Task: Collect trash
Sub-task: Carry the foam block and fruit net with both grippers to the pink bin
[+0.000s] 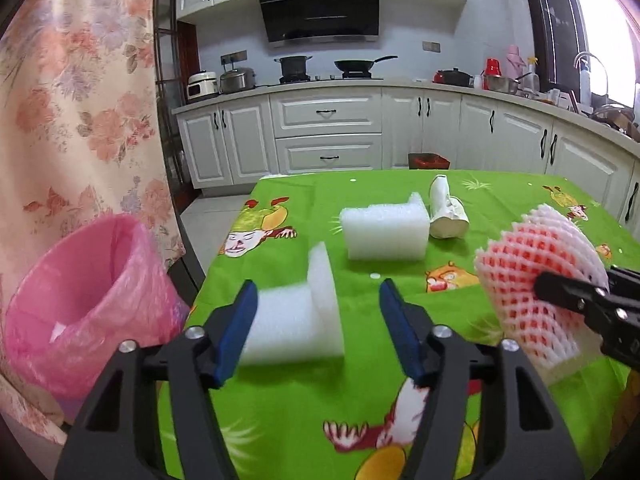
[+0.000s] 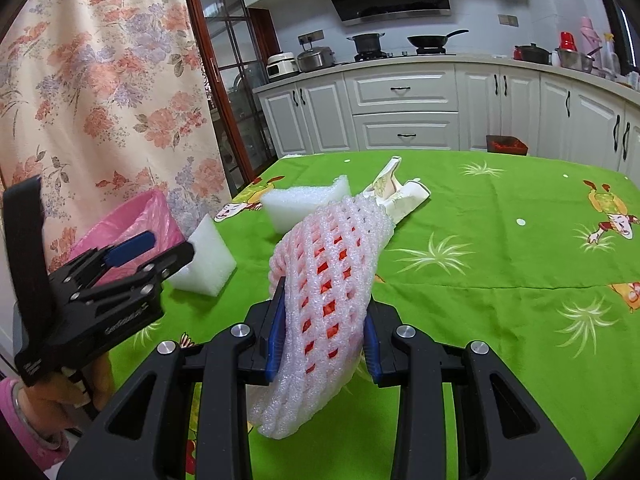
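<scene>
Right tool (image 2: 324,332) grips foam net (image 2: 332,280).
Left tool (image 1: 318,328) gapes over foam block (image 1: 296,320) on counter (image 1: 320,400).

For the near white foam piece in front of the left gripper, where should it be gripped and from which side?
Grip the near foam piece across its block-shaped body, approaching from the near table edge with the open left gripper. The body fits between the jaws, unlike the wider upright flange behind.

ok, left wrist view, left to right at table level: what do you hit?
Pink-lined bin → near foam block → far foam block → crumpled white paper → foam fruit net, clamped in the right tool.
</scene>
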`<state>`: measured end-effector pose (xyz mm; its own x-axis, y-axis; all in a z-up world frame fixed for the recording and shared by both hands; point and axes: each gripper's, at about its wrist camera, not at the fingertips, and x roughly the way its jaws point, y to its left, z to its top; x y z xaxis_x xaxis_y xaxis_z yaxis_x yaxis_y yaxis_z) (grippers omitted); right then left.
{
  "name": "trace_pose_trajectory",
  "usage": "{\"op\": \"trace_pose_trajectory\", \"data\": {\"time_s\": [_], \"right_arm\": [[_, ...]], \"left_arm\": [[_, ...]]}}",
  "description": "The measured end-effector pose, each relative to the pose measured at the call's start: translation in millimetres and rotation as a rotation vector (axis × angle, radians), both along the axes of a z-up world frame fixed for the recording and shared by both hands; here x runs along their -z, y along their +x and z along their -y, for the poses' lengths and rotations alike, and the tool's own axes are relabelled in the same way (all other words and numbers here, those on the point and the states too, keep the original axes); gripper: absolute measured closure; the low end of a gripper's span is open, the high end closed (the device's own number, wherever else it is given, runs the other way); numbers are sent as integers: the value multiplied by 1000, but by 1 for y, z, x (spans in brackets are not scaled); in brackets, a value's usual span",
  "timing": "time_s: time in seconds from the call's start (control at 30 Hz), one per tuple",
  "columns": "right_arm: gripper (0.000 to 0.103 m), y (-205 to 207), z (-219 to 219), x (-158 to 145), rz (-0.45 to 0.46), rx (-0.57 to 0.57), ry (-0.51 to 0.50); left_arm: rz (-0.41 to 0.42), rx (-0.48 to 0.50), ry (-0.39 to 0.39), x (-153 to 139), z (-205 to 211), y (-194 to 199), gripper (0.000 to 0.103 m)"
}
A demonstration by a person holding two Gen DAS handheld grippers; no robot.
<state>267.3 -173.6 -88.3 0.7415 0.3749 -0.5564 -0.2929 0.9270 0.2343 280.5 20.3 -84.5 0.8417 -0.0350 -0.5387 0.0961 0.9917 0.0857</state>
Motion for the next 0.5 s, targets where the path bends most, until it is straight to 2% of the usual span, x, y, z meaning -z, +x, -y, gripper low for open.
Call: {"op": "trace_pose_trajectory", "data": {"time_s": [0.13, 0.2, 0.23, 0.5], "right_arm": [[71, 3, -2, -1, 5, -4, -5], [71, 4, -3, -2, 12, -4, -10], [71, 5, -3, -2, 15, -3, -12], [71, 6, -9, -2, 25, 1, -22]], "left_arm": [[-32, -1, -2, 8, 2, 17, 68], [-45, 7, 0, 13, 5, 20, 85], [-51, 16, 6, 16, 7, 20, 89], [-5, 23, -60, 8, 8, -9, 89]]}}
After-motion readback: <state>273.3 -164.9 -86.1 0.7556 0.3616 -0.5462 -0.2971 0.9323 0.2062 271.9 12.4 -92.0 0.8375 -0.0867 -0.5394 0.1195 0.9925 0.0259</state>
